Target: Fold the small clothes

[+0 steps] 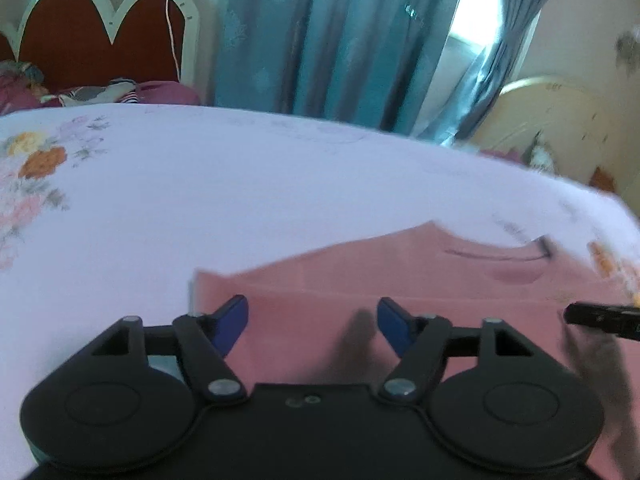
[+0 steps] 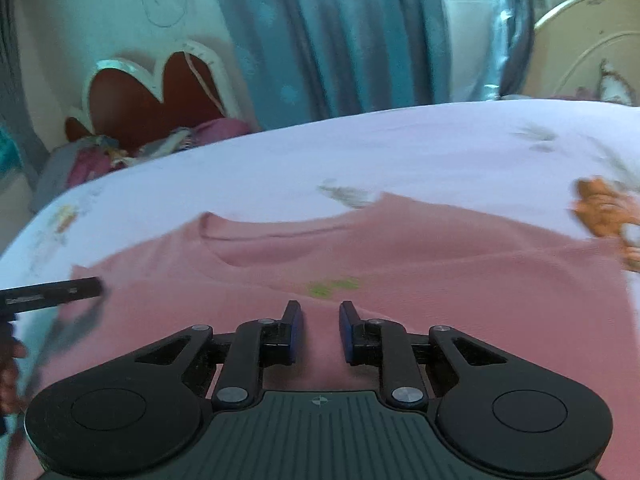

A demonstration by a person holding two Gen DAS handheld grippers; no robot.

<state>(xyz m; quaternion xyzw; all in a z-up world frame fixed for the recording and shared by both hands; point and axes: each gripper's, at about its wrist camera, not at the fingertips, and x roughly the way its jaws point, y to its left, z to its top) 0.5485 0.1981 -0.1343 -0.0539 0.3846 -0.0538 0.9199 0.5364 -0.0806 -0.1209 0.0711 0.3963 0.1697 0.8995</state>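
A small pink shirt (image 1: 360, 280) lies flat on the white floral bedsheet (image 1: 200, 184), neckline toward the far side. My left gripper (image 1: 312, 316) is open and empty above the shirt's left part. My right gripper (image 2: 320, 320) has its jaws a little apart, empty, above the shirt (image 2: 400, 256) near a green print (image 2: 332, 286). A finger of the right gripper shows at the right edge of the left wrist view (image 1: 600, 318). A finger of the left gripper shows at the left edge of the right wrist view (image 2: 52, 292).
The bed's far edge (image 1: 280, 114) runs in front of teal curtains (image 1: 340, 40). A red and white headboard (image 1: 100, 36) with a pile of clothes (image 1: 100, 94) stands at the back left. A cream headboard (image 1: 552, 120) stands at the back right.
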